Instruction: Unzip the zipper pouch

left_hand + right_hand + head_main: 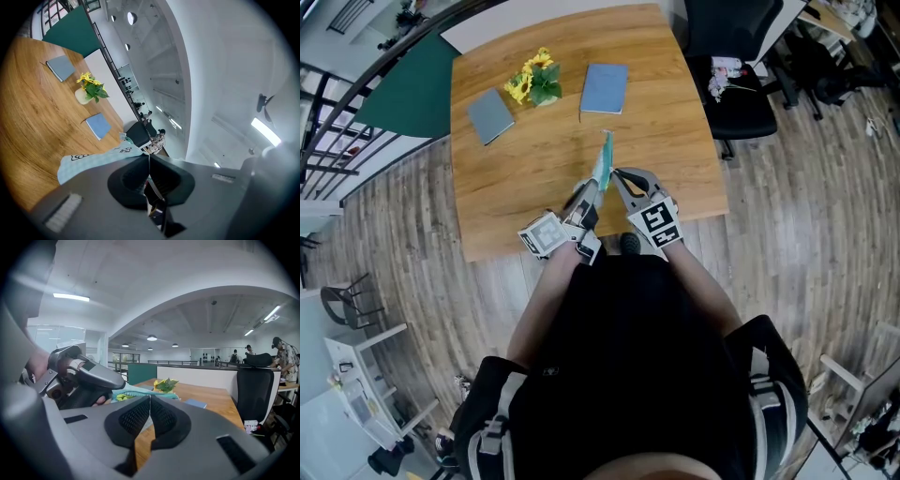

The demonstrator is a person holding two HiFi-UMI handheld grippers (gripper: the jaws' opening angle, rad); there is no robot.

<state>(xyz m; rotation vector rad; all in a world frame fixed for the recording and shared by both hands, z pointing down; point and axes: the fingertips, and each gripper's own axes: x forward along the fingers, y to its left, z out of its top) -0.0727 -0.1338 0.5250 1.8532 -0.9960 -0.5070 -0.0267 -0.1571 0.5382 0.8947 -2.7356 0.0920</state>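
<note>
left tool [589, 194] clamps zipper pouch [602, 166] | right tool [619, 175] pinched shut on its edge | over wooden table [534, 159]

Both bare forearms reach forward, close together. The left tool [587, 197] points toward 1 o'clock, its jaws clamped on the pouch [603, 159]. The right tool [619, 176], just beside it at 3 o'clock, points toward 11 o'clock, jaws pressed together.
</note>
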